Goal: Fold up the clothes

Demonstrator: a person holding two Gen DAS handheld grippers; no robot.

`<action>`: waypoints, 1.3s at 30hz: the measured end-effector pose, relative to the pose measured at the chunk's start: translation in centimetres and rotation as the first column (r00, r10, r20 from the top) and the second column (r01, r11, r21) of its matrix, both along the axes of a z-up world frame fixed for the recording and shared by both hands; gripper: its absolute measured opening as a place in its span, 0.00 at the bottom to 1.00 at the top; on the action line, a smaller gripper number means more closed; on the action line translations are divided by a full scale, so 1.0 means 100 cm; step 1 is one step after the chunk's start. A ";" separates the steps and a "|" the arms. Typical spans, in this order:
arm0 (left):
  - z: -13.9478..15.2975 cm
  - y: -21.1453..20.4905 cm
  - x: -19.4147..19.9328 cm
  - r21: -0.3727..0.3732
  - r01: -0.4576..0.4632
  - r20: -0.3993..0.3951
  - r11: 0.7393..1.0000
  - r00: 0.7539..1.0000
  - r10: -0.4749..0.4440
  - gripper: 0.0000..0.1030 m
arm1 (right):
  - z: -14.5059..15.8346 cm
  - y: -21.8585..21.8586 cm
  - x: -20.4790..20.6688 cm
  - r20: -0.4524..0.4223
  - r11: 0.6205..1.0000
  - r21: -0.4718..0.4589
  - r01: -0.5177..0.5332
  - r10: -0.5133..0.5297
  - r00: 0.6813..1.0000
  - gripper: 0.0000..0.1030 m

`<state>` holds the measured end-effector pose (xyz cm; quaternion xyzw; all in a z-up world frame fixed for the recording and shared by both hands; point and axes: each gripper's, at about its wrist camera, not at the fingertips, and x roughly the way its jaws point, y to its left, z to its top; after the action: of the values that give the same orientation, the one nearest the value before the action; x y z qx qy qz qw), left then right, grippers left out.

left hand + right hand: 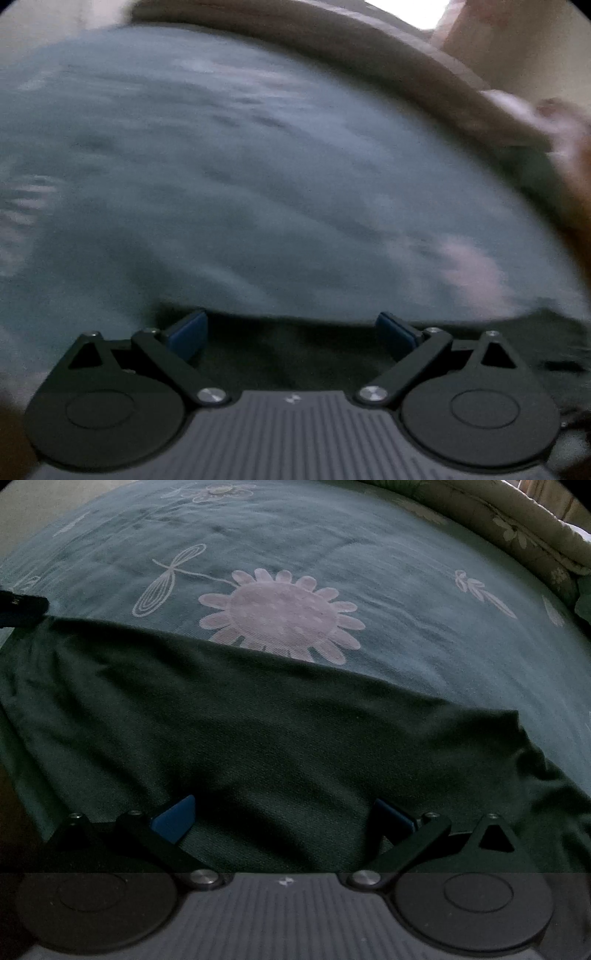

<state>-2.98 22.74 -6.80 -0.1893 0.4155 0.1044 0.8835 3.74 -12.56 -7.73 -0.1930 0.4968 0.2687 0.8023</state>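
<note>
Both the left hand-held gripper (291, 334) and right hand-held gripper (284, 818) gape wide, empty, over a dark garment (258, 720) spread across the lower frame on the bed (406, 627). Likely between folds; the next grasp needs an edge.

Place: it was a home, most likely a bedroom.
Bed cover: a big soft teal bedspread (406, 635) filled most of both views, like the top of a bed.
Picture on it: a large pale flower (280, 609) and a dragonfly (170, 579) were printed on the cloth.
Blanket: a thick padded quilt (517, 528) with small flowers lay bunched along the far edge.
Clothes: a dark green garment (258, 716) was spread out on the bed.
Light: the room was dim, with a bright spot at the top of the left view.
</note>
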 end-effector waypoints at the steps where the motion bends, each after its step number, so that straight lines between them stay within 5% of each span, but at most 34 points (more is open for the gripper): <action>1: 0.002 0.005 -0.002 0.004 -0.012 0.005 1.000 1.000 0.012 0.94 | 0.000 0.000 0.000 0.001 1.000 0.000 0.002 -0.002 1.000 1.00; 9: 0.014 -0.020 -0.010 -0.133 0.176 0.099 0.975 0.982 -0.163 0.95 | 0.010 0.013 0.006 -0.007 0.997 0.069 -0.026 0.027 1.000 1.00; 14: 0.002 -0.044 -0.014 -0.098 0.234 0.028 0.967 0.972 -0.232 0.95 | 0.024 0.029 0.013 -0.016 0.986 0.153 -0.064 0.067 0.998 1.00; 18: -0.002 -0.038 -0.022 -0.052 0.206 -0.015 0.977 0.978 -0.207 0.95 | 0.030 0.050 0.019 -0.029 0.969 0.216 -0.120 0.130 0.991 1.00; 25: -0.004 -0.019 -0.031 -0.089 0.135 0.002 0.987 0.991 -0.135 0.95 | 0.002 0.110 0.028 -0.095 0.912 0.301 -0.278 0.319 0.943 1.00; 31: -0.001 -0.022 -0.030 -0.099 0.129 0.018 0.987 0.992 -0.128 0.95 | 0.010 0.127 0.038 -0.050 0.923 0.296 -0.245 0.271 0.961 1.00; 39: 0.001 -0.023 -0.024 -0.091 0.143 0.025 0.985 0.990 -0.141 0.95 | 0.032 0.082 0.015 -0.023 0.954 0.226 -0.199 0.209 0.978 1.00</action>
<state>-5.35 20.47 -6.74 -0.2010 0.4242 0.0199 0.8828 5.27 -4.37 -4.52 -0.1460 0.4595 0.4083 0.7752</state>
